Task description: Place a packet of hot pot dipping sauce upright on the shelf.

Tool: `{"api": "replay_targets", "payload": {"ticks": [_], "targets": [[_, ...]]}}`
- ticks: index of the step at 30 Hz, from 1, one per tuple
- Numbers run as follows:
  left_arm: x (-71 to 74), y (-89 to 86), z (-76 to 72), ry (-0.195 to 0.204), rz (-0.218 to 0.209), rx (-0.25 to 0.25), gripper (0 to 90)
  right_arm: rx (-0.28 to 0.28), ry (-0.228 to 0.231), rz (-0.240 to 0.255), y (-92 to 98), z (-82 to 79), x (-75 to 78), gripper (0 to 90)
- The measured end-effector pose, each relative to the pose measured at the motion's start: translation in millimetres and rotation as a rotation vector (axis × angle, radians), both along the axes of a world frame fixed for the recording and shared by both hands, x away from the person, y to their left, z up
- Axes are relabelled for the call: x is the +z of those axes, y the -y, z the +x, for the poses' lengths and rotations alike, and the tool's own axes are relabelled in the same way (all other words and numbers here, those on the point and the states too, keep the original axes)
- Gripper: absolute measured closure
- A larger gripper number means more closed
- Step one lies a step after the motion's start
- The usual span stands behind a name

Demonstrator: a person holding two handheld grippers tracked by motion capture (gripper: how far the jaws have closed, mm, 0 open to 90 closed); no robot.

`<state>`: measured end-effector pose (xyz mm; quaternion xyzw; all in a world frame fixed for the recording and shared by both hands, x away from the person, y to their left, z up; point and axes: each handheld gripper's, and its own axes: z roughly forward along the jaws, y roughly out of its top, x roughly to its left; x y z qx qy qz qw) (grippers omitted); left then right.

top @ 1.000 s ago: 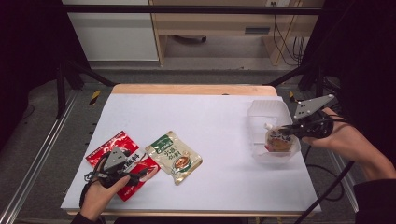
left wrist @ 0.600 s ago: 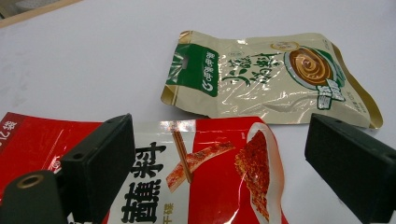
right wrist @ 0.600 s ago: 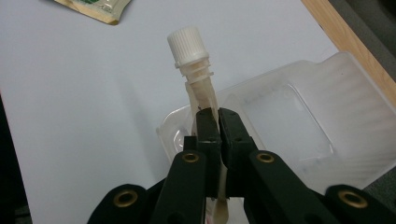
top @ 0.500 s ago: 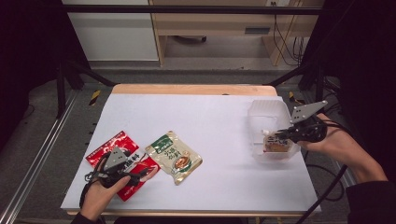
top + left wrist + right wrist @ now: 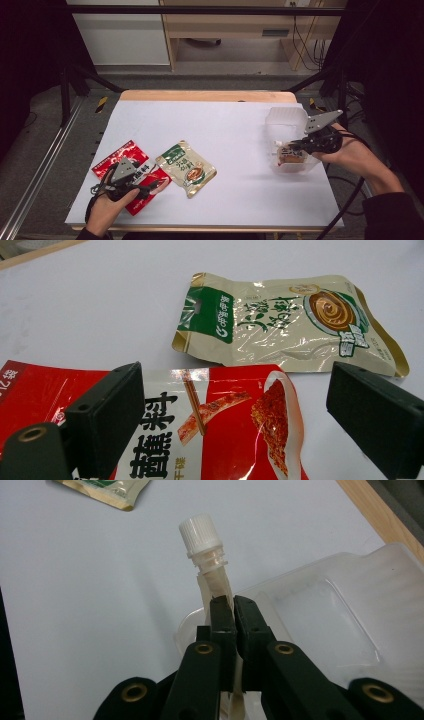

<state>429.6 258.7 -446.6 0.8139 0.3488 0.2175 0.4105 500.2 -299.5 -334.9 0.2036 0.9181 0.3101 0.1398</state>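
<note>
While clamped on the spouted pouch [image 5: 210, 575], right gripper [image 5: 232, 605] fingers over the clear tub [image 5: 287, 117]; left gripper [image 5: 240, 415] fingers wide.

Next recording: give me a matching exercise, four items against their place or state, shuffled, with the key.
Items:
1. spouted pouch
2. red packet
3. green-and-cream packet
4. clear plastic container

Place or state:
A. lying flat on the table, free of both grippers
B. pinched in the right gripper
C. under the open left gripper
D. at the table's right side, beneath the pouch

Pairs: 1-B, 2-C, 3-A, 4-D
</note>
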Motion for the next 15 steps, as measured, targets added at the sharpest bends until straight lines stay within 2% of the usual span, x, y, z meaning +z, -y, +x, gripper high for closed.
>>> {"api": "replay_targets", "payload": {"ticks": [11,15], "targets": [[-0.5,1.1,-0.3,0.0,0.002,0.0,8.5,-0.017,-0.002,-0.022,5.4,-5.4,-1.2,83.7],[-0.5,1.1,-0.2,-0.001,0.004,-0.003,8.5,-0.04,0.001,-0.032,9.0,-8.3,-1.3,77.4]]}}
